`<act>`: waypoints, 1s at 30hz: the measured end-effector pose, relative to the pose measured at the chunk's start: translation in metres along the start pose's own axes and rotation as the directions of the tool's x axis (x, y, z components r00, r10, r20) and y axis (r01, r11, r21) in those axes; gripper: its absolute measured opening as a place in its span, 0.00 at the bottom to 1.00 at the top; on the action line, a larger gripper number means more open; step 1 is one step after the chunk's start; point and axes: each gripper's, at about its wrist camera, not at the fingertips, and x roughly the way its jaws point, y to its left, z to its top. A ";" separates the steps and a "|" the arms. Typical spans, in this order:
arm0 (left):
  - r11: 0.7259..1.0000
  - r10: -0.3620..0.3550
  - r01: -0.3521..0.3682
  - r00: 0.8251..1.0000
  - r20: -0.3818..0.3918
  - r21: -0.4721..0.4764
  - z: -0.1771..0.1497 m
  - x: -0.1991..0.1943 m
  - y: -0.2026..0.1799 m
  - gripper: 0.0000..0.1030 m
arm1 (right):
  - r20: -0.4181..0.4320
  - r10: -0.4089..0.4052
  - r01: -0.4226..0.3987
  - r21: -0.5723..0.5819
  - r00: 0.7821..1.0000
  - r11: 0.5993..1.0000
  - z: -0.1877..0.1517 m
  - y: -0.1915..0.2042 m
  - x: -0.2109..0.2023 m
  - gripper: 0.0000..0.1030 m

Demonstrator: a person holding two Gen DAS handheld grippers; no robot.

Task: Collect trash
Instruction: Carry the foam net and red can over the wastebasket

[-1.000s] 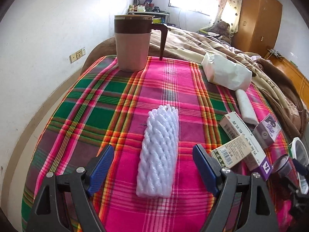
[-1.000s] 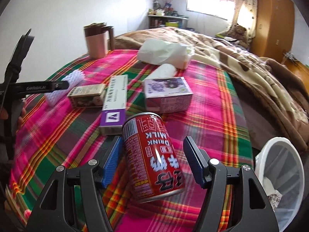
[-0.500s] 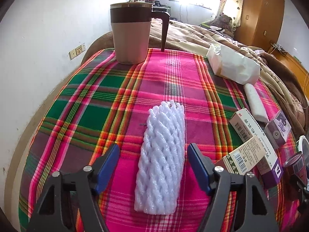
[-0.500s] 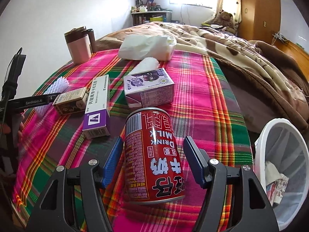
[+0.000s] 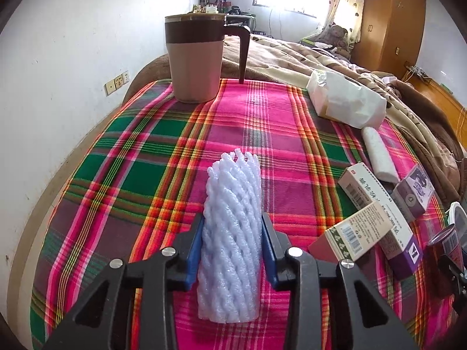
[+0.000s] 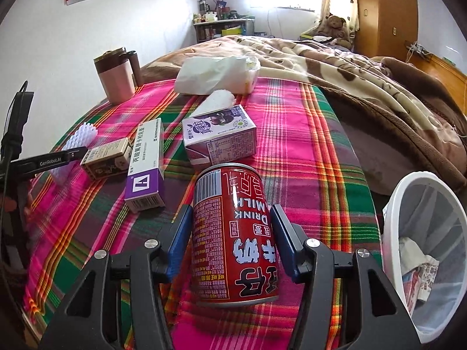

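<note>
My left gripper [image 5: 232, 242] is shut on a white foam net sleeve [image 5: 232, 233] that lies lengthwise on the plaid cloth [image 5: 140, 157]. My right gripper [image 6: 230, 233] is shut on a red milk drink can [image 6: 233, 233], upside down and tilted, just above the cloth. A white mesh trash bin [image 6: 423, 250] with some trash inside stands at the right, beside the bed edge. The foam sleeve and the left gripper also show at the left in the right wrist view [image 6: 78, 143].
On the cloth lie a long white and purple box [image 6: 147, 163], a small tan box [image 6: 106, 157], a purple drink carton [image 6: 220, 137], a white foam roll [image 5: 379, 154] and a white plastic bag [image 5: 344, 102]. A brown mug [image 5: 194, 58] stands far back. Brown blankets lie beyond.
Both grippers have closed: the left jaws on the foam sleeve, the right jaws on the red can. The left gripper also moved forward along the sleeve.
</note>
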 end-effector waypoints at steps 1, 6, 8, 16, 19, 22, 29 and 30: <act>1.000 -0.003 0.003 1.000 0.003 0.000 0.000 -0.002 -0.001 0.36 | 0.003 0.001 -0.001 0.002 1.000 1.000 0.000 -0.001 -0.001 0.54; 1.000 -0.019 0.019 0.999 0.029 -0.001 -0.002 -0.016 -0.005 0.36 | 0.023 0.008 -0.009 0.012 1.000 1.000 0.001 -0.003 -0.008 0.54; 1.000 -0.027 0.027 0.999 0.039 0.008 -0.002 -0.023 -0.009 0.36 | 0.032 0.011 -0.011 0.016 0.999 1.000 0.001 -0.003 -0.010 0.54; 0.996 -0.083 0.080 0.993 0.082 0.039 -0.007 -0.052 -0.033 0.36 | 0.064 0.017 -0.019 0.039 0.998 0.999 0.002 -0.010 -0.024 0.54; 0.993 -0.111 0.106 0.989 0.096 0.056 -0.008 -0.061 -0.045 0.36 | 0.083 0.014 -0.018 0.049 0.996 0.999 0.003 -0.015 -0.032 0.54; 0.989 -0.138 0.131 0.985 0.105 0.071 -0.009 -0.068 -0.056 0.36 | 0.094 0.005 -0.011 0.059 0.996 0.998 0.003 -0.019 -0.038 0.54; 0.976 -0.196 0.185 0.975 0.102 0.111 -0.014 -0.078 -0.088 0.36 | 0.118 -0.019 0.008 0.093 0.993 0.996 0.002 -0.036 -0.052 0.54; 0.974 -0.207 0.195 0.973 0.102 0.119 -0.015 -0.080 -0.093 0.36 | 0.119 -0.022 0.010 0.097 0.993 0.995 0.001 -0.039 -0.053 0.54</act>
